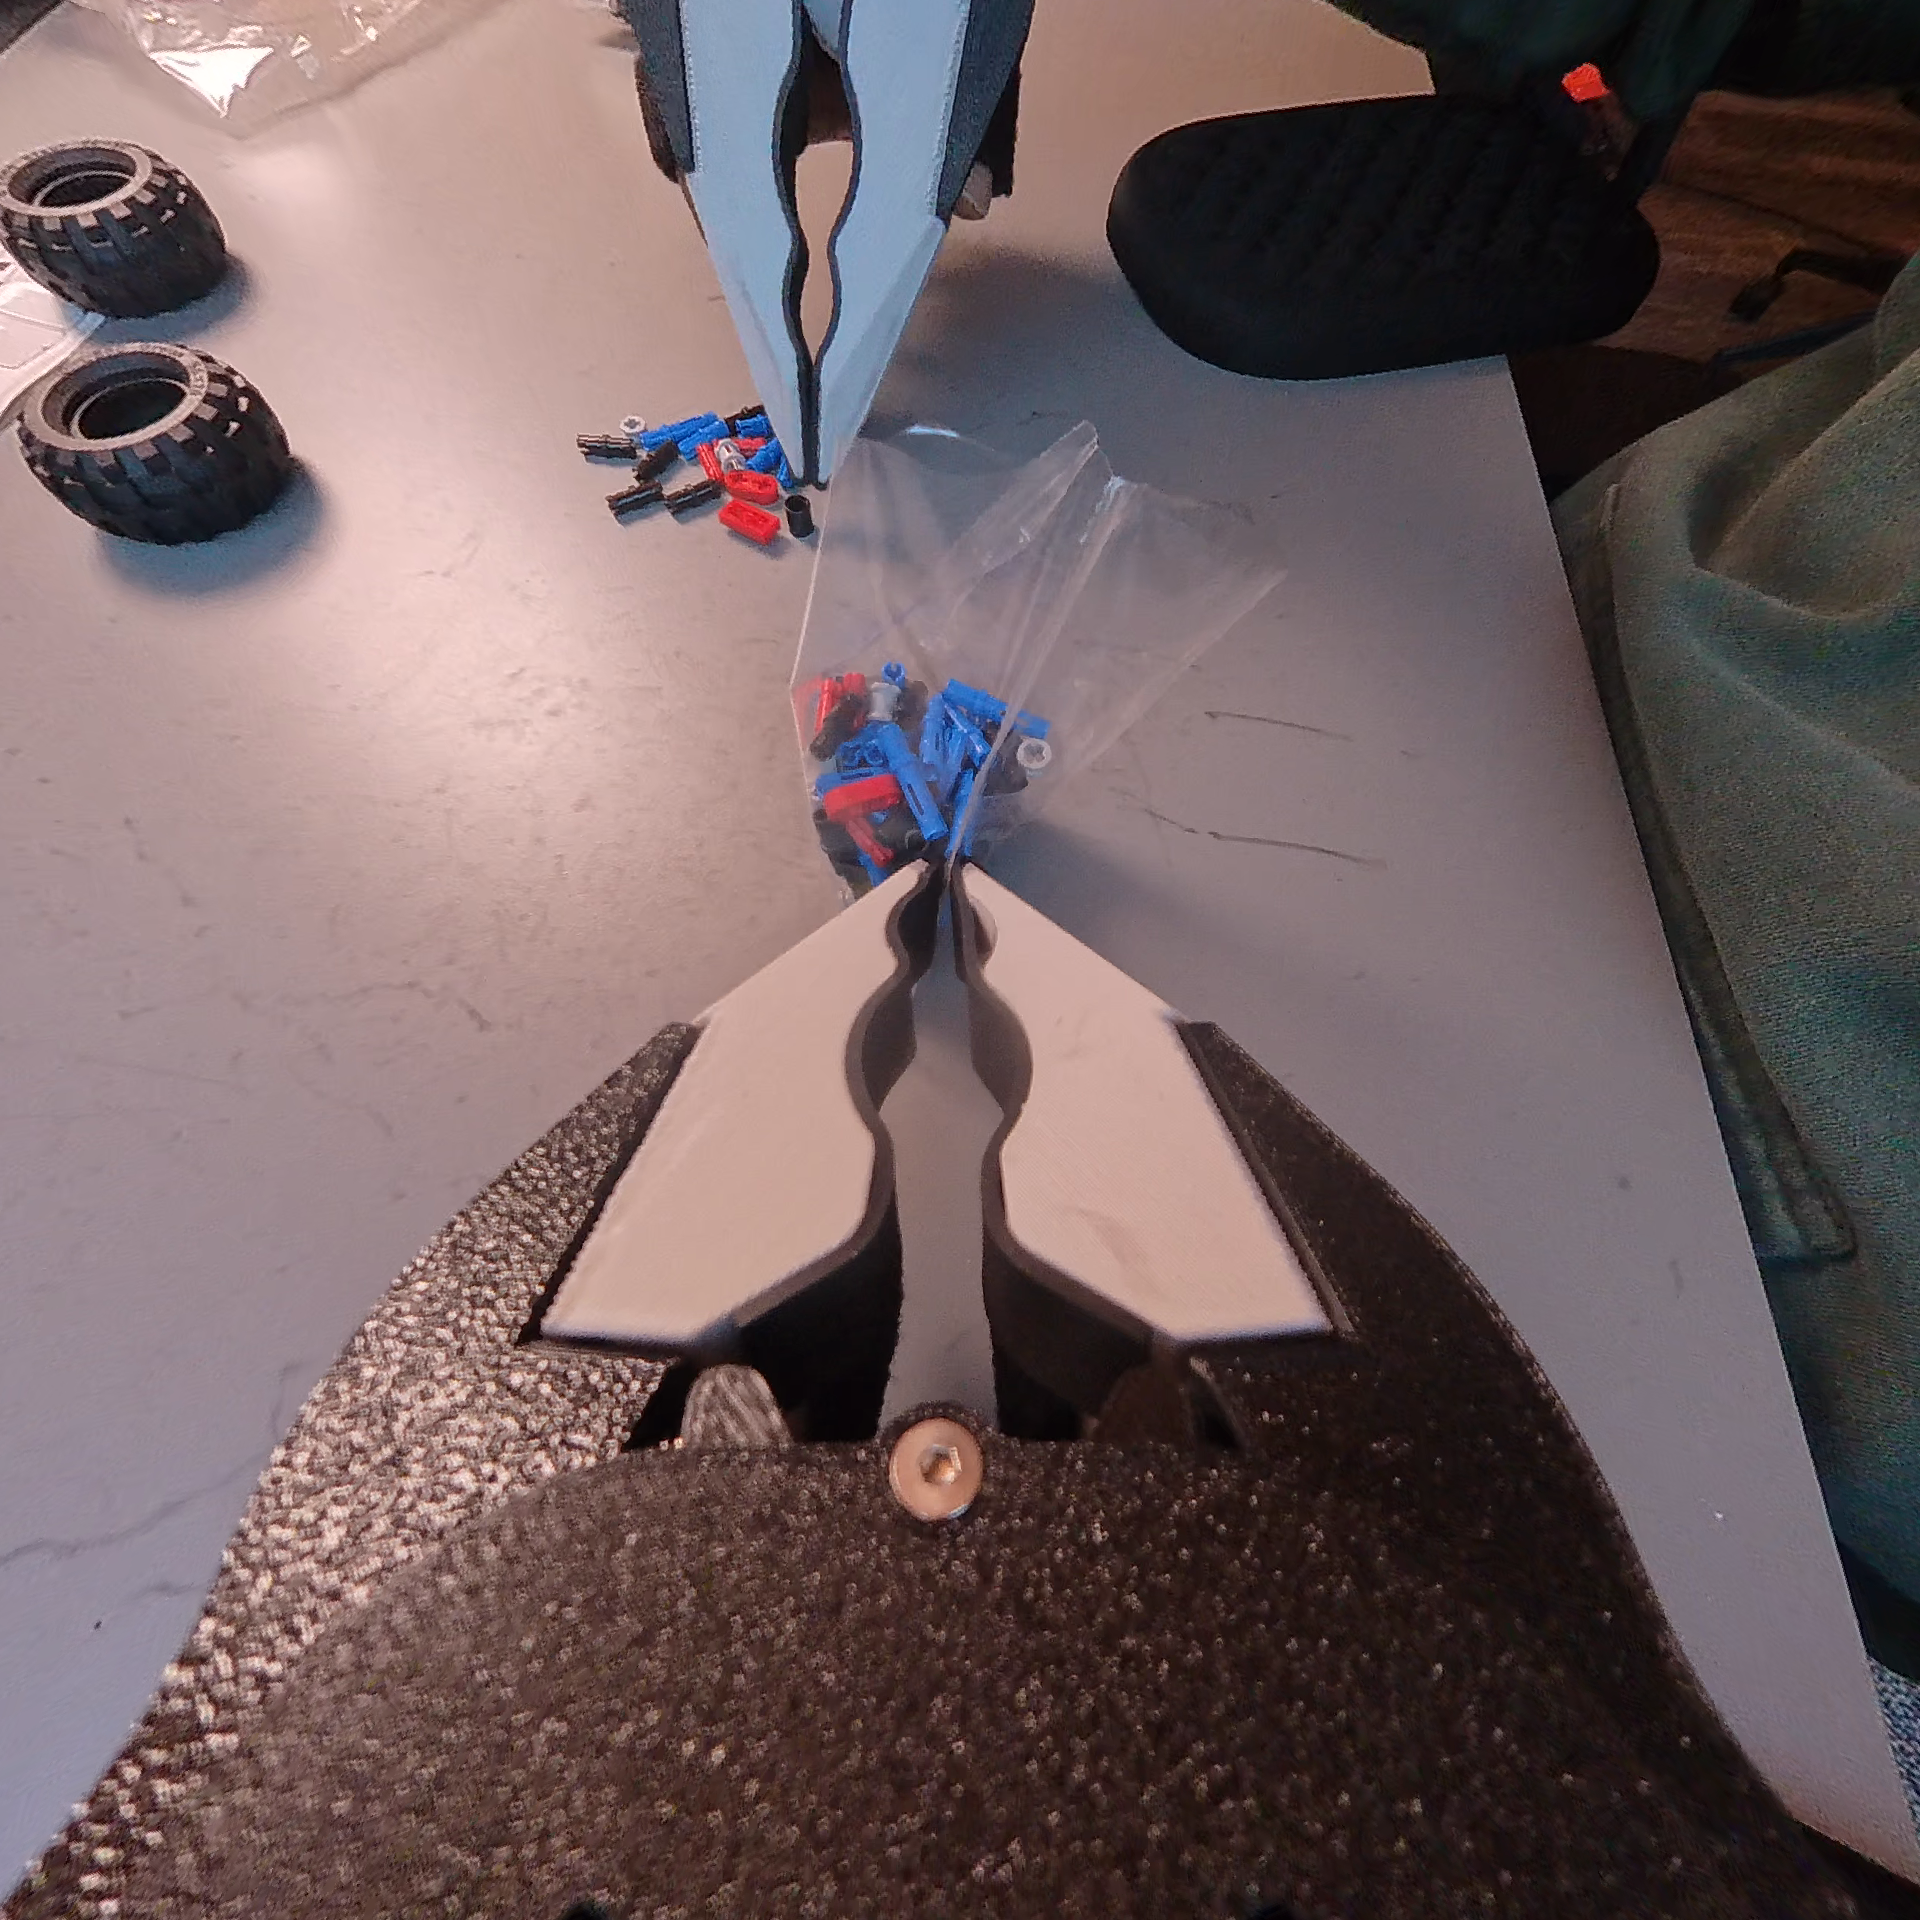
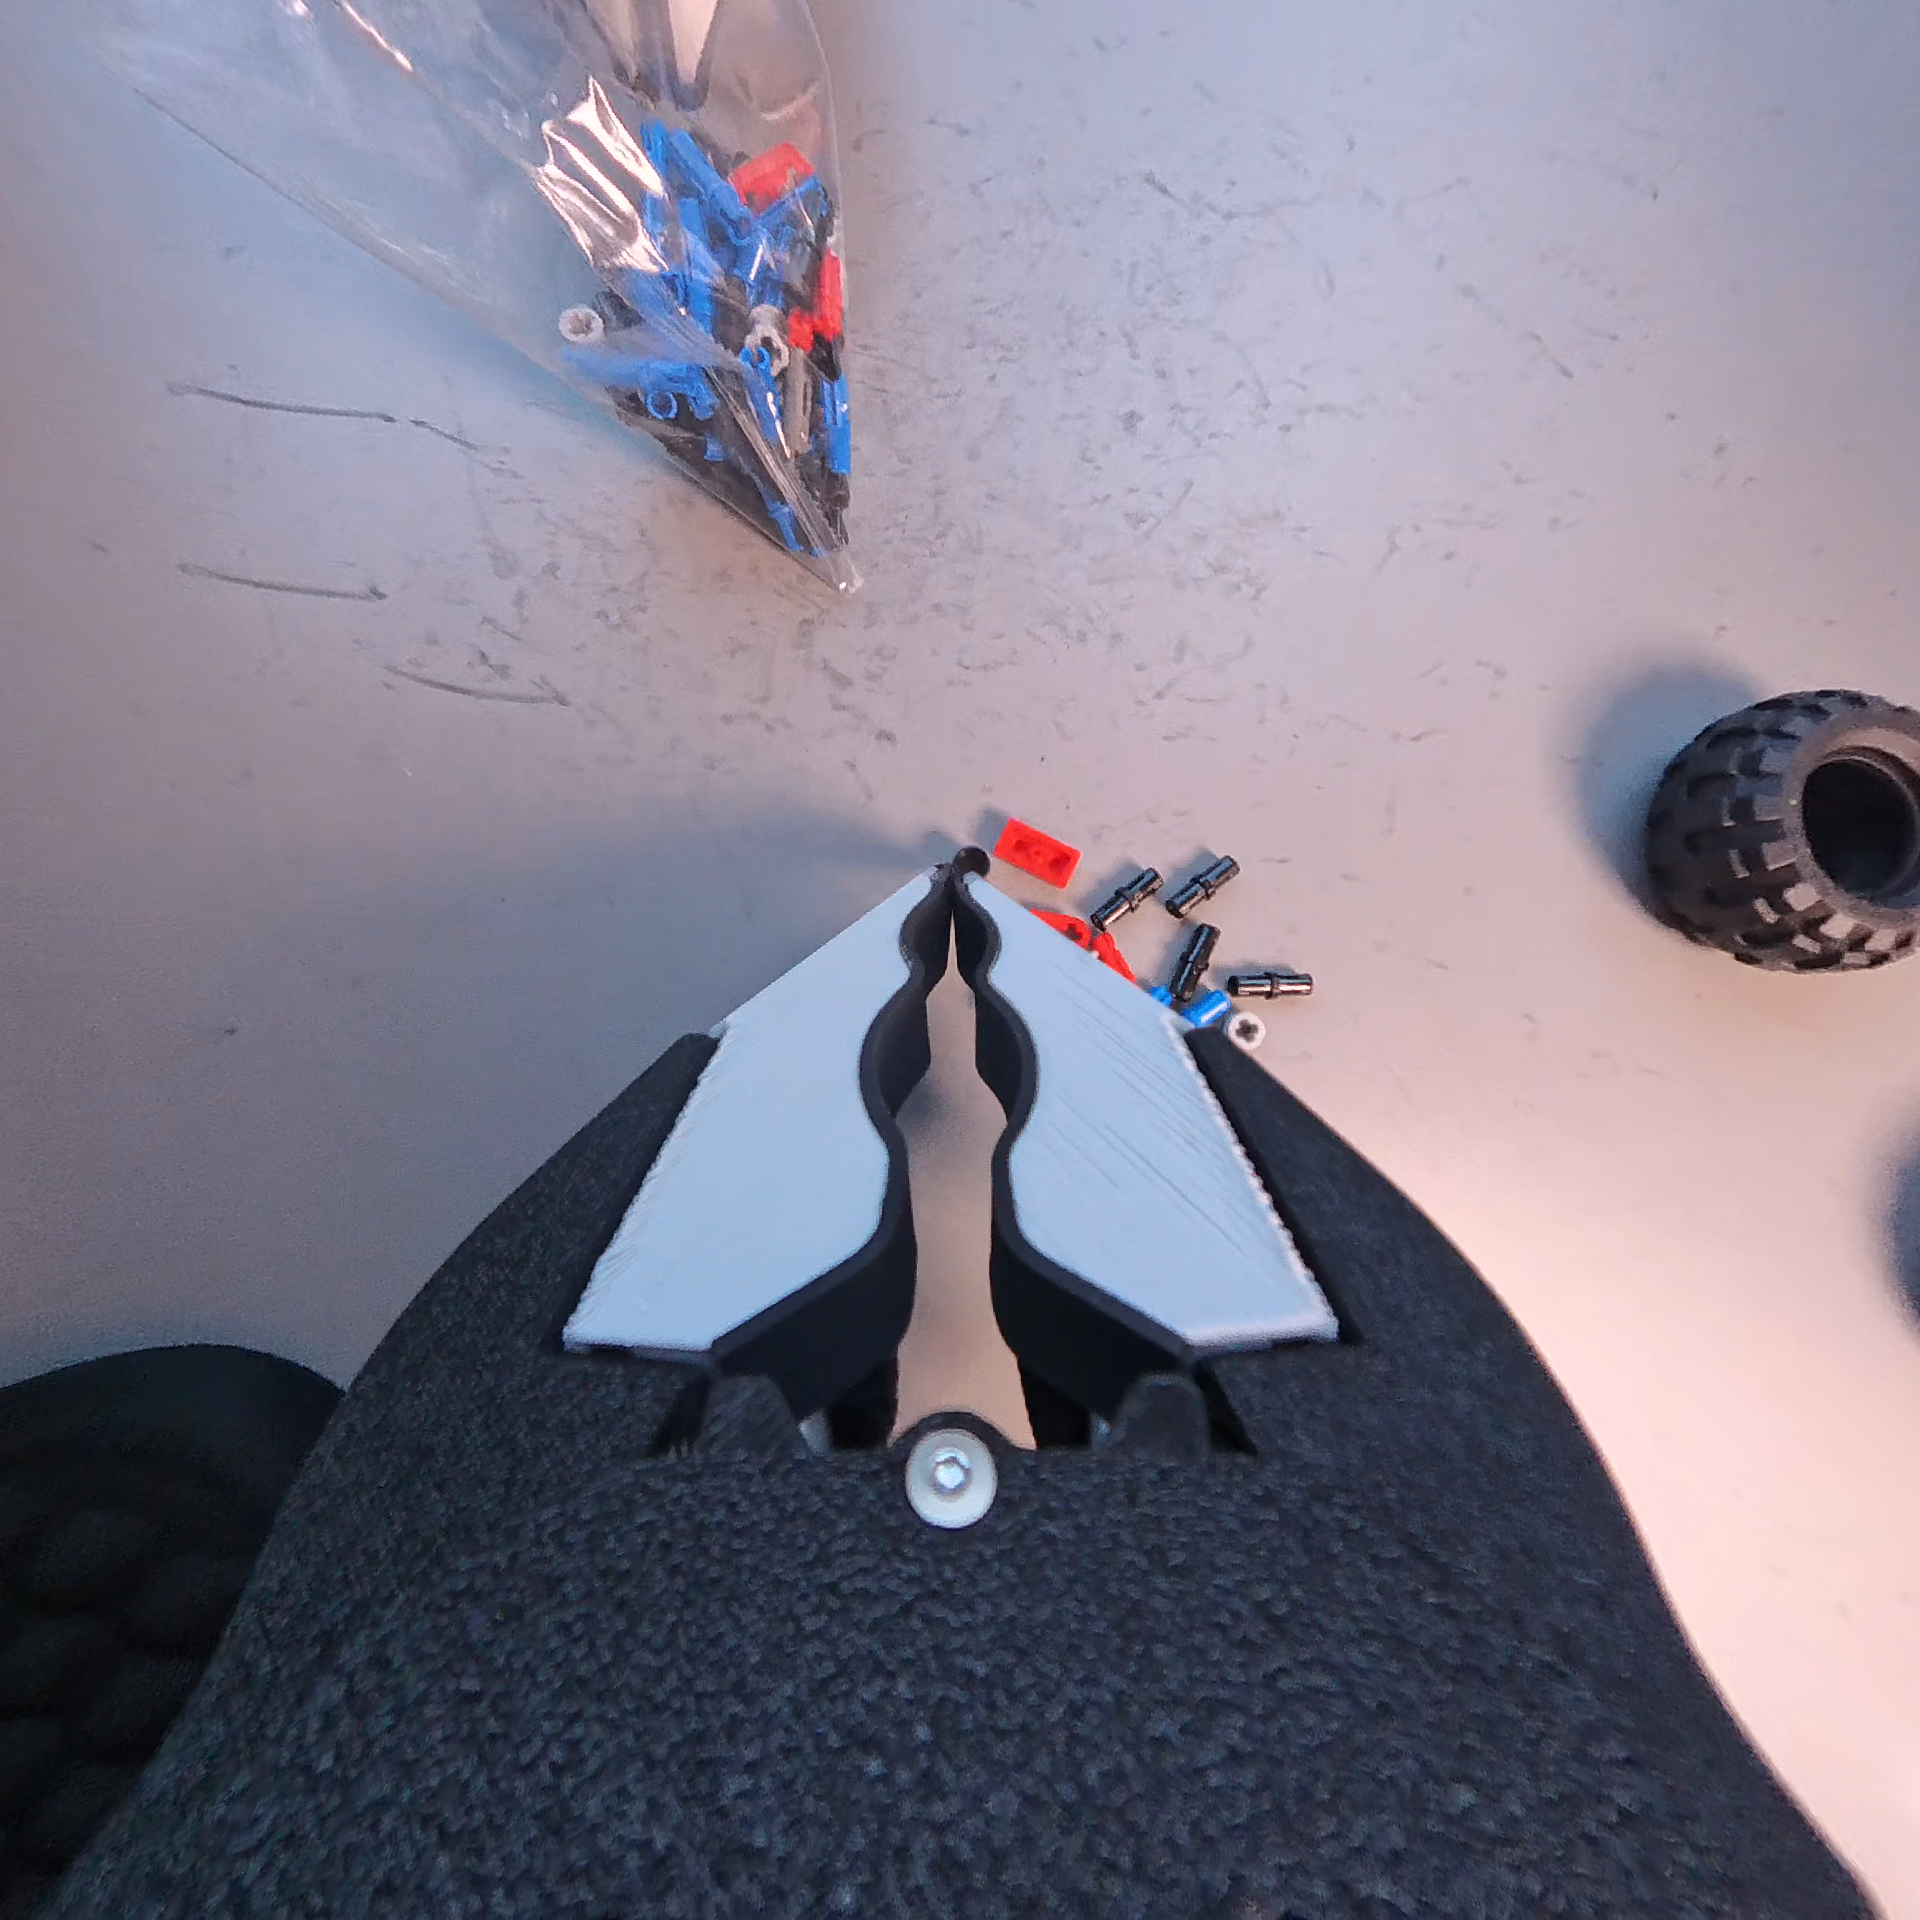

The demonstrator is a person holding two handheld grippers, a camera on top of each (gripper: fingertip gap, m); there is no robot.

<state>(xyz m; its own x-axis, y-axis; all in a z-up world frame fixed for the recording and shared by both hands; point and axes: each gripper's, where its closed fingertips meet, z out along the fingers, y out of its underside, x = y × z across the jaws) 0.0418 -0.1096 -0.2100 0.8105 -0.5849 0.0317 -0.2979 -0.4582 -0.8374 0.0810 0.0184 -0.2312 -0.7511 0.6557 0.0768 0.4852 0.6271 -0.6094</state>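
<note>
My left gripper (image 1: 945, 871) is shut on a clear plastic bag (image 1: 1039, 582), pinching it right beside the blue, red and black building pieces (image 1: 914, 758) inside. The bag also shows in the right wrist view (image 2: 665, 312), hanging to a point above the table. My right gripper (image 2: 956, 871) is shut with its tips down on the grey table (image 2: 1351, 416), at the edge of a small pile of loose pieces (image 2: 1174, 935). A small black piece (image 2: 974, 856) lies just past its tips. In the left wrist view the right gripper (image 1: 810, 478) stands by the same pile (image 1: 707, 468).
Two black knobbly tyres (image 1: 114, 234) (image 1: 156, 447) lie at the table's far left; one shows in the right wrist view (image 2: 1787, 831). Another clear plastic sheet (image 1: 208, 52) lies at the back. A black mesh pad (image 1: 1371, 229) and green cloth (image 1: 1766, 831) border the table's right edge. Left tips to right tips: about 15 centimeters.
</note>
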